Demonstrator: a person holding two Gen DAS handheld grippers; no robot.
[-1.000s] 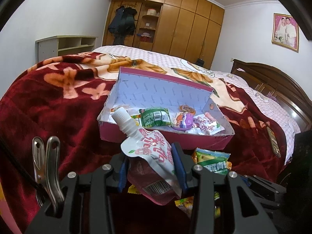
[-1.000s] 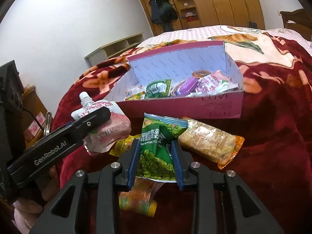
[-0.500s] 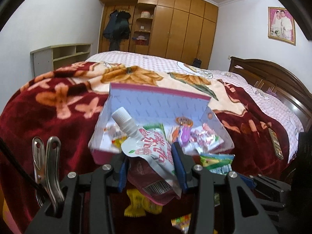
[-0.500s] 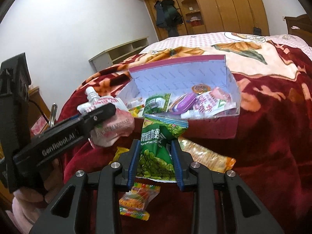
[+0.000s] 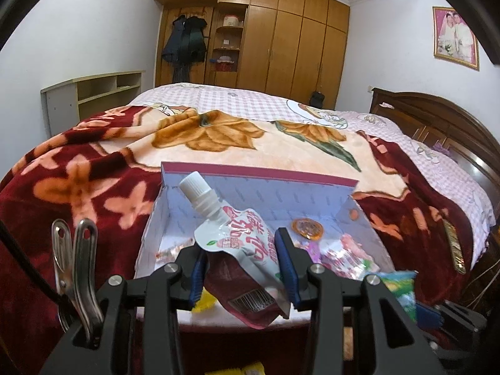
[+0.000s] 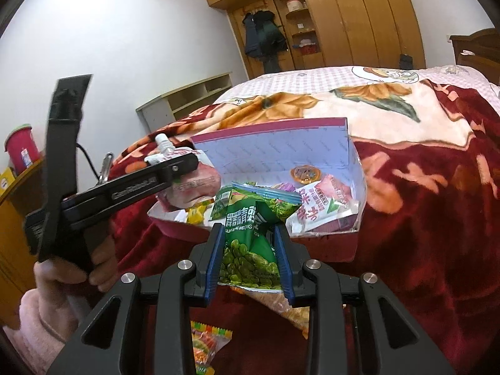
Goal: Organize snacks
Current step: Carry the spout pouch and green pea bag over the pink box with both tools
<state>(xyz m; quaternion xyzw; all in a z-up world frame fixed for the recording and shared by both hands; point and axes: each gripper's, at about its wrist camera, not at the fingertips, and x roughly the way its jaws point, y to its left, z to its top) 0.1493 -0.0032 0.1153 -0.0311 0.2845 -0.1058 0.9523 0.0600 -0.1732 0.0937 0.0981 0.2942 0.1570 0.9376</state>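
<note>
My left gripper (image 5: 242, 251) is shut on a white and pink spouted drink pouch (image 5: 240, 234), its white cap tilted up to the left, held over the near left part of the open pink-rimmed box (image 5: 259, 173). In the right wrist view that same left gripper (image 6: 175, 168) and the pouch (image 6: 193, 184) hang over the box's left end. My right gripper (image 6: 250, 243) is shut on a green pea snack bag (image 6: 250, 237), just short of the box's near wall (image 6: 325, 243). Several small snack packets (image 6: 315, 200) lie inside the box.
The box sits on a red floral blanket (image 6: 422, 203) on a bed. An orange cracker packet (image 6: 290, 312) and a colourful candy bag (image 6: 206, 343) lie on the blanket under my right gripper. A hand in a pink sleeve (image 6: 62, 284) holds the left gripper. A wardrobe (image 5: 281, 37) stands behind.
My left gripper carried the pouch forward and a little up, from short of the box to over its near left part. My right gripper with the pea bag moved closer to the box.
</note>
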